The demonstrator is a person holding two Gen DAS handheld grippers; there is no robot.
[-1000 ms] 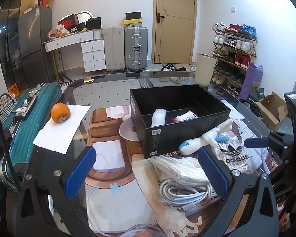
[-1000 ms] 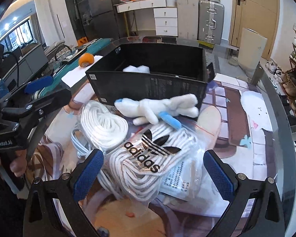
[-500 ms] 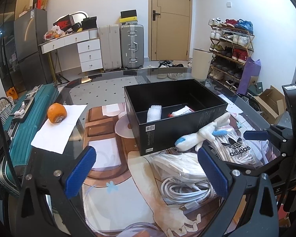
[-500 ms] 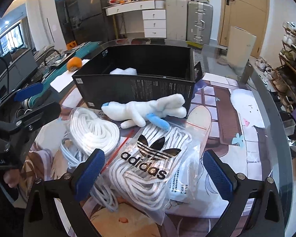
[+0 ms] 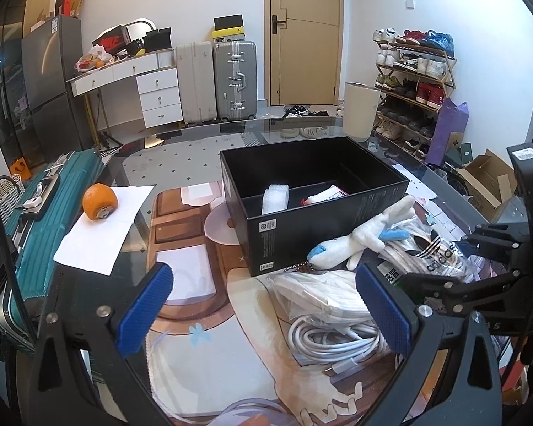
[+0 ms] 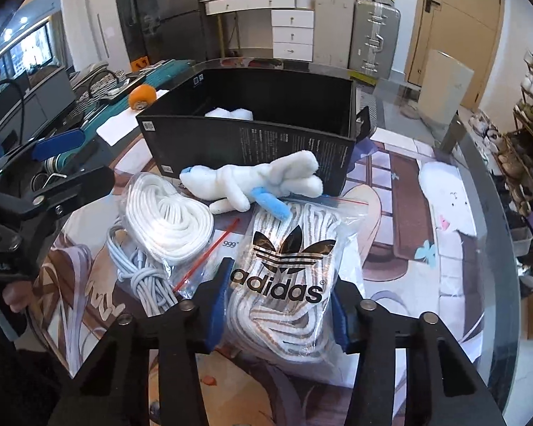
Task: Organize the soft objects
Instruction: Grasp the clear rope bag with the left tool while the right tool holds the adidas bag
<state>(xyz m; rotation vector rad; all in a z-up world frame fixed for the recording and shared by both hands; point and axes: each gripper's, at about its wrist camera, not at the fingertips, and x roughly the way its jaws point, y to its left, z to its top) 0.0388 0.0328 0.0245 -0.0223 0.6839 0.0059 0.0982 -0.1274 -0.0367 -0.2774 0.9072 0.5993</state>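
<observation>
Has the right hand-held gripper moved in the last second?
Yes. The right hand-held gripper closed in onto the clear Adidas bag of white laces, toward the black box.

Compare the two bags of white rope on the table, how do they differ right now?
The adidas bag carries a black logo and sits between the right gripper fingers; the plain bag is unprinted and untouched. The adidas rope shows brownish streaks; the plain bag's rope looks pure white. Both are clear plastic bags.

A round glass table (image 5: 181,142) is seen over a patterned rug; on it are set a black box (image 5: 312,213), white paper (image 5: 103,227) bearing an orange (image 5: 99,201), two bagged rope bundles (image 6: 284,277) (image 6: 167,220), a coiled cable (image 6: 142,277); a plush toy (image 6: 252,181) is laid against the box.
</observation>
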